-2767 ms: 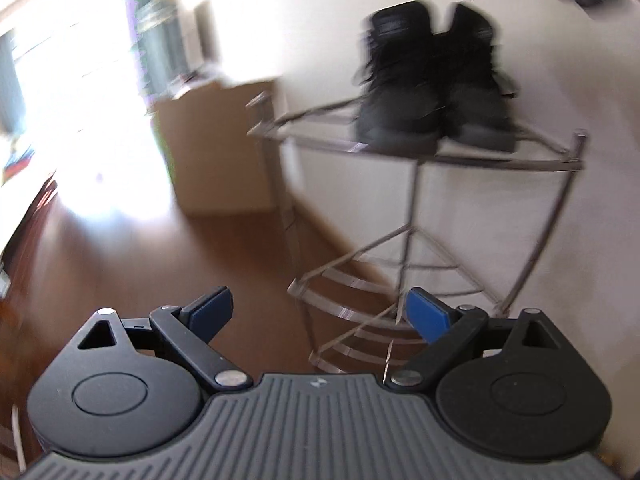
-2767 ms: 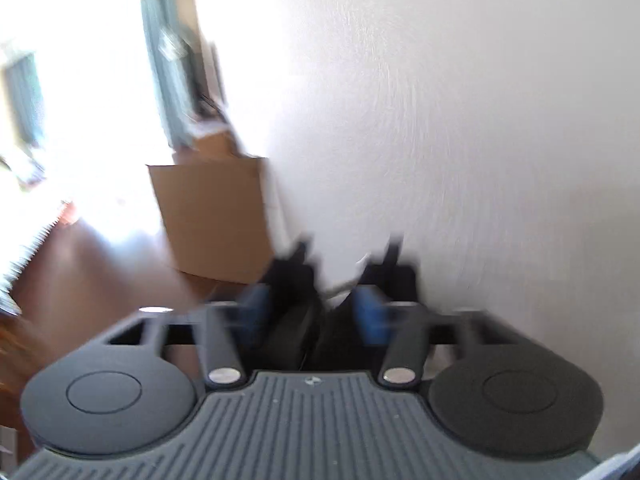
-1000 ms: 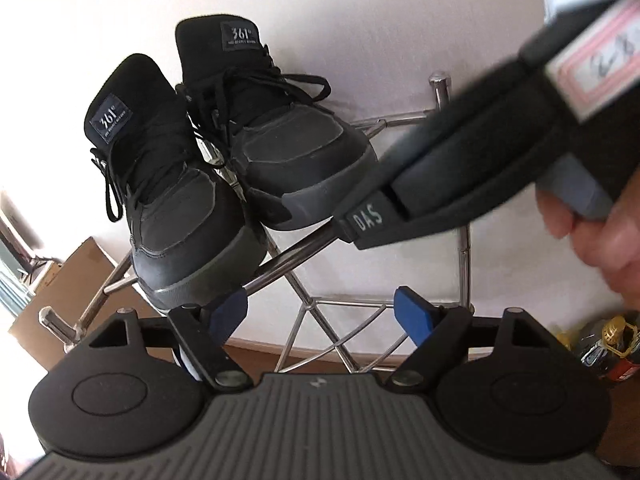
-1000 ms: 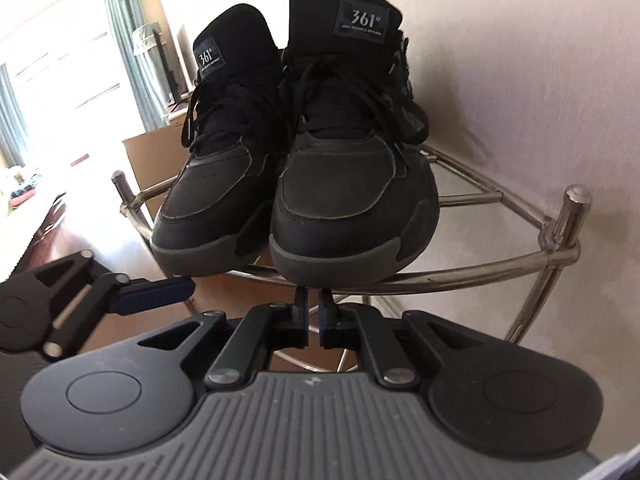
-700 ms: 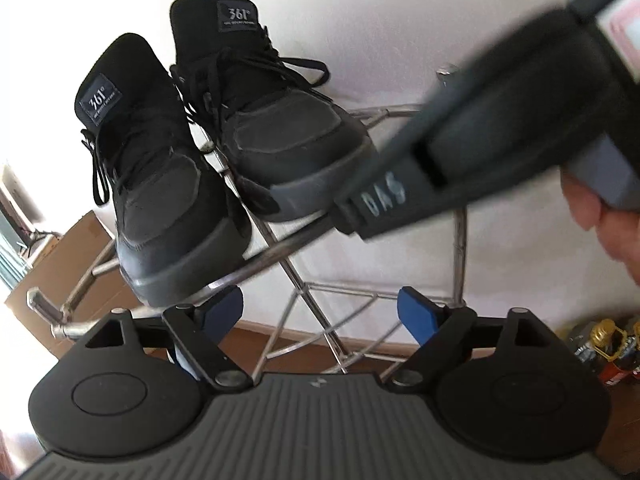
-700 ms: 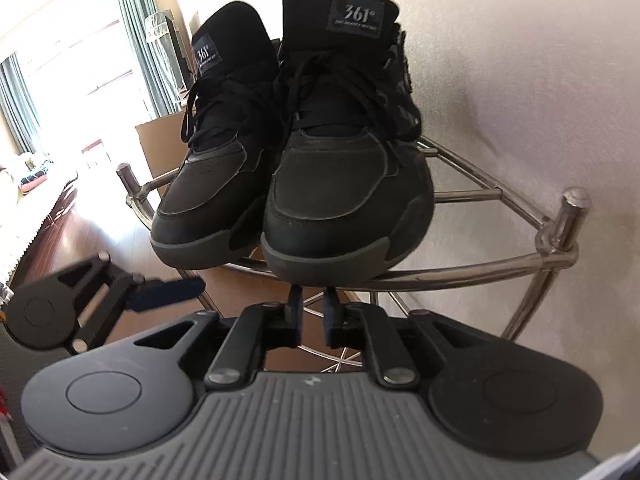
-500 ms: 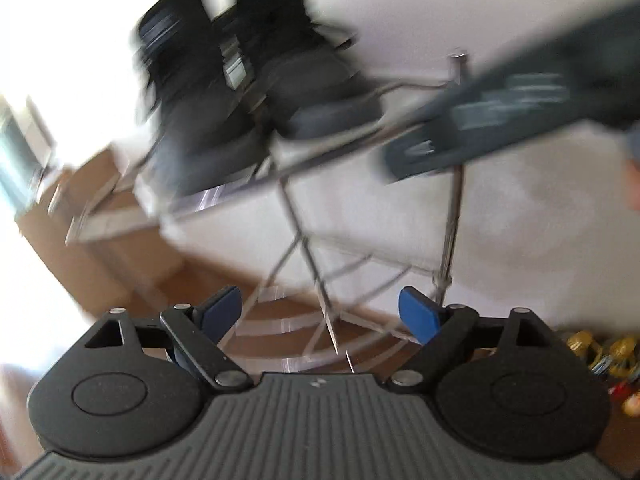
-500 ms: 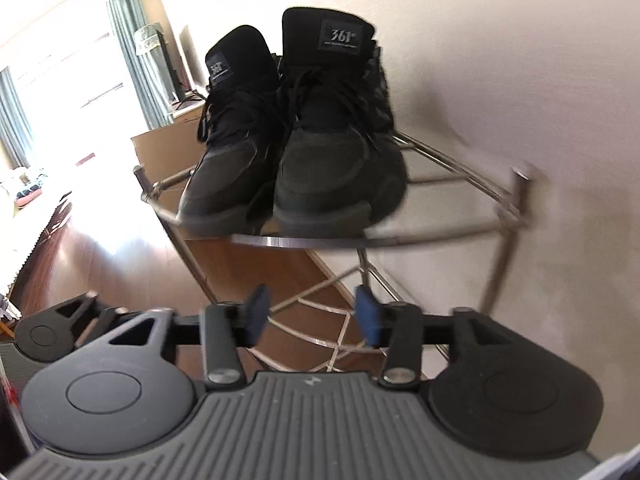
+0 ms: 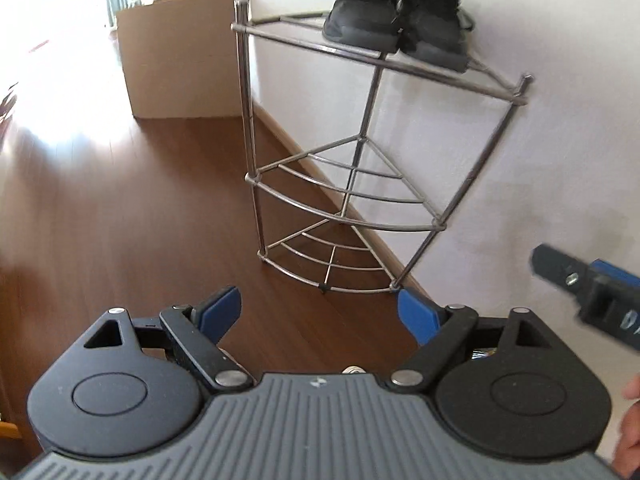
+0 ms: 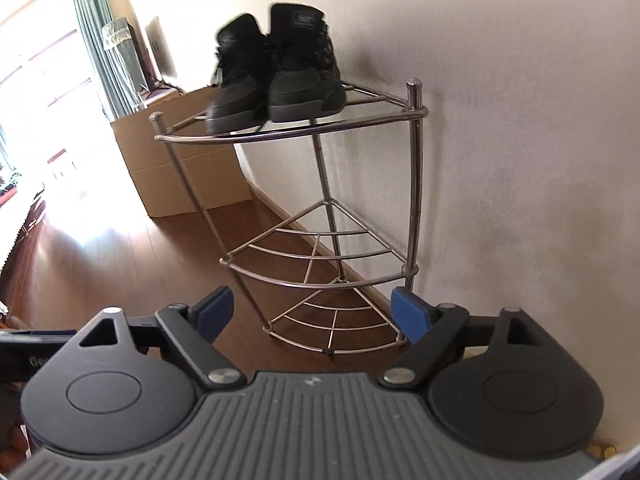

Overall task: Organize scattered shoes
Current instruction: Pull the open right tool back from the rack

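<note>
1. Wire rack (image 10: 320, 216), against the wall: lower shelves bare.
2. Black shoes (image 10: 276, 76): paired on its top shelf; placing looks finished.
3. My right gripper (image 10: 312, 316): jaws just opened wide, empty.
4. My left gripper (image 9: 320, 312): wide, empty. Next I find another shoe.

In my right wrist view, the two shoes (image 10: 276, 76) stood side by side on the rack's (image 10: 320, 128) top tier, at upper centre. A cardboard box (image 10: 176, 160) sat behind the rack, at left.
</note>
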### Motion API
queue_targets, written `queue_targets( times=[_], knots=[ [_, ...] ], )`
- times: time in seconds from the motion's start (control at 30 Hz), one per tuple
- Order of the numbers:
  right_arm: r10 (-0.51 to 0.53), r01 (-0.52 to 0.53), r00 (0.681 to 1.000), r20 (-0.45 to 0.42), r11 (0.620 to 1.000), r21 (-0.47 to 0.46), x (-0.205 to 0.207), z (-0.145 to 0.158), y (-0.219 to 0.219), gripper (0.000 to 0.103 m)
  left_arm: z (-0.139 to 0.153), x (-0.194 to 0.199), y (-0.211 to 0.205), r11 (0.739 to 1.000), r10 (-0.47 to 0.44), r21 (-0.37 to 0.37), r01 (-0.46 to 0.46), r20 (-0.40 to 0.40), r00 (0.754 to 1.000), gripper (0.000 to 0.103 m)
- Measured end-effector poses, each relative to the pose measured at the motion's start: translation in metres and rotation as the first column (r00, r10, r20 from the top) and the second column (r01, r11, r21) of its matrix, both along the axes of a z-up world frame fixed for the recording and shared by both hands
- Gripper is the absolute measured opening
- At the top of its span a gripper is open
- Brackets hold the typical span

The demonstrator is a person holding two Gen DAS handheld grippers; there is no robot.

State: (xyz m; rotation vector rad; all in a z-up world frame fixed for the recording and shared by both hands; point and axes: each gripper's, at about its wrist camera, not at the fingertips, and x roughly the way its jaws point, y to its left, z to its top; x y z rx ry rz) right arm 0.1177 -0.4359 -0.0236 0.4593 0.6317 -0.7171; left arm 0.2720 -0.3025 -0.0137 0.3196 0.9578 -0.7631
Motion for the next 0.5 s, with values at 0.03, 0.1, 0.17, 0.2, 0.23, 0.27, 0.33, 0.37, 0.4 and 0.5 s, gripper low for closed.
queue_targets(
  times=[0.03, 0.1, 0.17, 0.2, 0.23, 0.27, 0.33, 0.37, 0.4, 0.5],
  knots=[
    [0.0, 0.001, 1.0, 0.014, 1.0, -0.013, -0.004, 0.006, 0.008, 0.088, 0.012, -0.006, 0.003, 1.0, -0.022, -0.005, 0.022, 0.037, 0.999, 0.088],
    [-0.01, 0.012, 0.999, 0.044, 0.999, -0.049, -0.011, 0.023, 0.022, 0.09, 0.037, -0.017, 0.009, 0.999, -0.041, -0.029, 0.044, 0.116, 0.992, 0.088],
    [-0.025, 0.029, 0.998, 0.064, 0.997, -0.074, -0.017, 0.036, 0.03, 0.093, 0.053, -0.021, 0.012, 0.997, -0.044, -0.053, 0.052, 0.15, 0.988, 0.089],
    [-0.036, 0.044, 0.996, 0.084, 0.995, -0.095, -0.023, 0.047, 0.035, 0.095, 0.062, -0.024, 0.015, 0.996, -0.048, -0.071, 0.059, 0.155, 0.987, 0.09],
    [-0.044, 0.056, 0.994, 0.102, 0.992, -0.11, -0.029, 0.056, 0.039, 0.096, 0.074, -0.028, 0.019, 0.993, -0.053, -0.095, 0.069, 0.161, 0.986, 0.09],
    [-0.052, 0.067, 0.992, 0.118, 0.99, -0.123, -0.035, 0.063, 0.043, 0.096, 0.083, -0.032, 0.022, 0.991, -0.06, -0.112, 0.079, 0.168, 0.984, 0.09],
    [-0.071, 0.096, 0.985, 0.158, 0.984, -0.153, -0.051, 0.081, 0.053, 0.097, 0.091, -0.038, 0.021, 0.987, -0.072, -0.126, 0.096, 0.186, 0.98, 0.09],
    [-0.078, 0.105, 0.982, 0.169, 0.981, -0.162, -0.058, 0.087, 0.056, 0.097, 0.096, -0.042, 0.022, 0.986, -0.075, -0.132, 0.102, 0.196, 0.978, 0.09],
    [-0.082, 0.113, 0.981, 0.179, 0.979, -0.169, -0.064, 0.091, 0.06, 0.098, 0.101, -0.047, 0.023, 0.984, -0.081, -0.139, 0.111, 0.206, 0.975, 0.09],
    [-0.091, 0.127, 0.978, 0.19, 0.975, -0.184, -0.079, 0.102, 0.07, 0.099, 0.112, -0.063, 0.026, 0.978, -0.105, -0.155, 0.142, 0.223, 0.969, 0.091]
  ],
)
